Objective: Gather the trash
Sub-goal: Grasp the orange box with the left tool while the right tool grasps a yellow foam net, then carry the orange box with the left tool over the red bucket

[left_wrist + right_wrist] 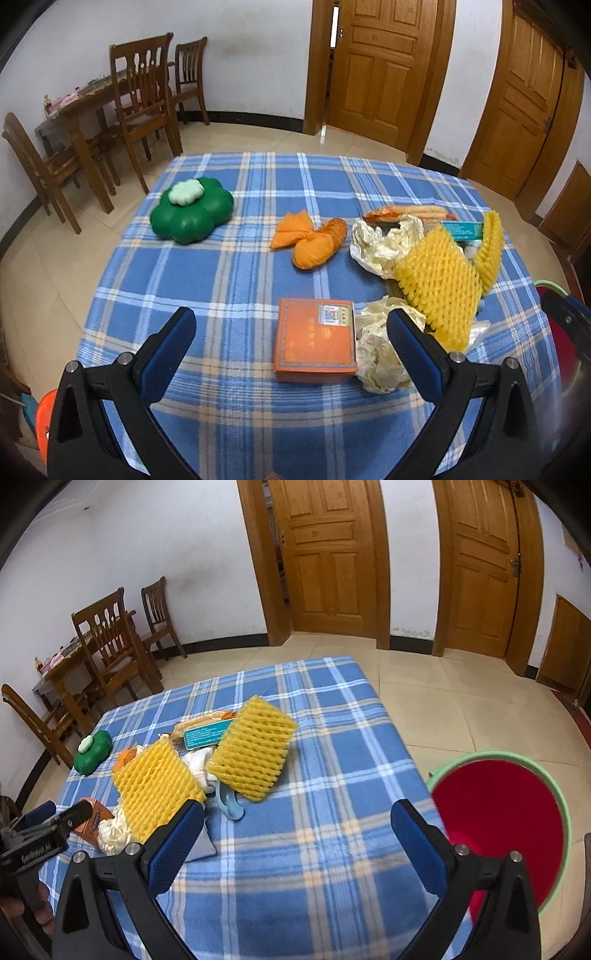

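On the blue plaid table (229,280) lies an orange box (314,339), just ahead of my open left gripper (291,332), with crumpled cream paper (376,362) beside it. Two yellow foam nets (439,280) (253,747) sit to the right, near a teal box (203,734), more crumpled paper (384,240) and an orange cloth (310,240). A green flower-shaped container (192,214) stands at the far left. My right gripper (295,819) is open and empty over bare cloth. A red bin with a green rim (498,823) stands beside the table's right edge.
A wooden dining table and chairs (122,110) stand at the back left. Two wooden doors (380,66) line the far wall. A snack wrapper (406,213) lies behind the paper. A blue plastic piece (231,805) sits under the nearer net. An orange stool (46,417) is at lower left.
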Demonstrator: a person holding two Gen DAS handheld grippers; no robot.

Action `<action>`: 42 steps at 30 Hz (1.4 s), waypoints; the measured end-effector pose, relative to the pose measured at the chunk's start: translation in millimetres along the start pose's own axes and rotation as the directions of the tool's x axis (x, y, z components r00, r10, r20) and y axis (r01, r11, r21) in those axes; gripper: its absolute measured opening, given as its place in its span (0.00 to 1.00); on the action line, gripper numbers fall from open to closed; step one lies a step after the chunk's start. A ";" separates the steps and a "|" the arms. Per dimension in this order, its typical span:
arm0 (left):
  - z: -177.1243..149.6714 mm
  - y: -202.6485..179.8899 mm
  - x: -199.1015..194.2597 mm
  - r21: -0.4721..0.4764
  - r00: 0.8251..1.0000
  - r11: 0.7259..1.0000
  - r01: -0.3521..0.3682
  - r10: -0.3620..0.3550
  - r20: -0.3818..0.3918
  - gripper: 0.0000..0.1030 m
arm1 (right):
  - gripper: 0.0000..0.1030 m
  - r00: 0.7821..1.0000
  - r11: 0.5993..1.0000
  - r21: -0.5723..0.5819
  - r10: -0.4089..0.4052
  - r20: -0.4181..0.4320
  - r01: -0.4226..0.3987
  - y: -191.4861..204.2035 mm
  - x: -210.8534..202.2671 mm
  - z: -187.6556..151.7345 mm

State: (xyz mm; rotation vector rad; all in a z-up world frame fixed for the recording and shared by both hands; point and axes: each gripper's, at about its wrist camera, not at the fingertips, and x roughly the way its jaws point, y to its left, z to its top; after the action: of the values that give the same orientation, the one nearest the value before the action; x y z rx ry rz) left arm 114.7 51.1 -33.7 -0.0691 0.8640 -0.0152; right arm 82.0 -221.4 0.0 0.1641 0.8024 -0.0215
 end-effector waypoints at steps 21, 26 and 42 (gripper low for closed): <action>-12.6 8.7 11.8 -0.018 0.981 0.980 0.196 -0.196 0.003 0.49 | 0.99 0.995 0.997 0.083 0.000 -0.099 0.008 19.8 69.9 22.5; -13.1 8.3 12.0 -0.009 0.973 0.973 0.230 -0.230 0.005 0.49 | 0.74 0.993 0.996 0.093 0.007 -0.115 0.004 21.1 76.4 21.5; -15.2 11.3 6.7 -0.040 0.973 0.972 0.231 -0.230 0.029 0.48 | 0.20 0.984 0.986 0.162 0.072 -0.165 -0.045 6.5 79.2 14.4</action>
State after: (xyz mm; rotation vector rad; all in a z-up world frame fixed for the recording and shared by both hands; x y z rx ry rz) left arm 107.3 61.3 -49.4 -0.2094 0.8285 -0.2131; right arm 147.9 -213.8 -46.1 0.3430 0.9664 -0.0156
